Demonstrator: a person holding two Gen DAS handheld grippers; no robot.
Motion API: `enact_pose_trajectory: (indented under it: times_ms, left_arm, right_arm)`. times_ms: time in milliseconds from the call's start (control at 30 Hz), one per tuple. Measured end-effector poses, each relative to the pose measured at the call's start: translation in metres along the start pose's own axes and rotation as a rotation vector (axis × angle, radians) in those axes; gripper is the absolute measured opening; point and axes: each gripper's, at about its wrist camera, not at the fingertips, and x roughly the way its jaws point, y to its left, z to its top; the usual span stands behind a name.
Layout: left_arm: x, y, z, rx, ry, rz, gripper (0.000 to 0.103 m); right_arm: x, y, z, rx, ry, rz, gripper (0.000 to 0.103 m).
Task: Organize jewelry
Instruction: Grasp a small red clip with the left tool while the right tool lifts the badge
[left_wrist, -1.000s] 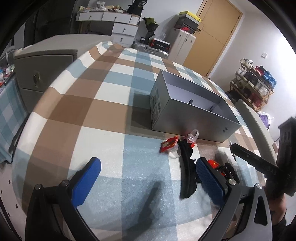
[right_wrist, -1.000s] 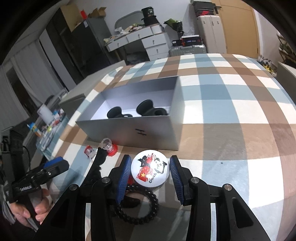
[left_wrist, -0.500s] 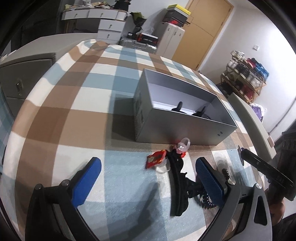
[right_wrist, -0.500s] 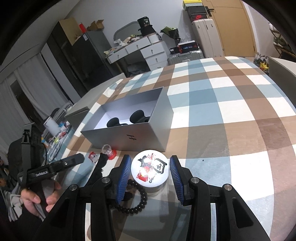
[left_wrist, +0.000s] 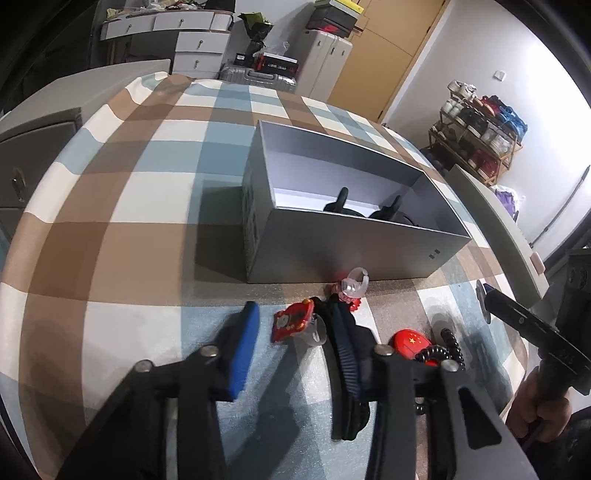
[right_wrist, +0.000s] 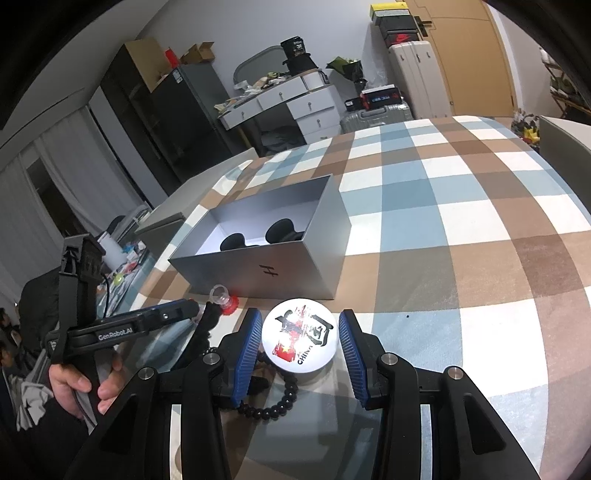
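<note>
A grey open box (left_wrist: 354, 236) (right_wrist: 280, 266) stands on the checked tablecloth with two black items inside. In front of it lie a red charm (left_wrist: 293, 325), a clear ring with a red flower (left_wrist: 352, 288) (right_wrist: 221, 299), a black band (left_wrist: 347, 369) and a black bead bracelet (right_wrist: 273, 406). My left gripper (left_wrist: 295, 350) is partly closed, its blue pads either side of the red charm and black band, low over the cloth. My right gripper (right_wrist: 299, 354) holds a white round badge (right_wrist: 301, 336) between its blue pads, just above the cloth.
The round table's edge curves close at left and front. White drawers (right_wrist: 295, 107), suitcases (right_wrist: 376, 114) and a shoe rack (left_wrist: 480, 140) stand beyond the table. My left gripper shows in the right wrist view (right_wrist: 140, 325).
My left gripper's pads have closed inward around the red charm and black band and moved forward toward the box. My right gripper keeps the badge and has drawn back slightly.
</note>
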Motion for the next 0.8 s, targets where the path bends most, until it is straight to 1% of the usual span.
enact_pose_trajectory:
  times_ms: [67,233,500,633,800]
  left_arm:
    - [0.001,0.001,0.0,-0.003,0.006,-0.006,0.017]
    - [-0.002,0.006,-0.002,-0.025,-0.013,-0.032,0.016]
    - [-0.013,0.008,-0.005,-0.037,-0.04,-0.035,0.011]
    - [-0.022,0.008,-0.004,-0.049,-0.056,-0.043,0.011]
    - [-0.042,0.005,-0.001,-0.056,-0.108,-0.06,0.011]
  right_arm:
    - [-0.001,0.001,0.0,-0.003,-0.003,0.0,0.042]
    - [-0.001,0.002,0.0,-0.006,-0.002,0.003,0.042]
    - [-0.008,0.007,0.004,-0.017,-0.023,0.002,0.042]
    - [-0.014,0.01,0.007,-0.022,-0.046,0.007,0.042]
    - [-0.017,0.013,0.011,-0.019,-0.055,0.019,0.042]
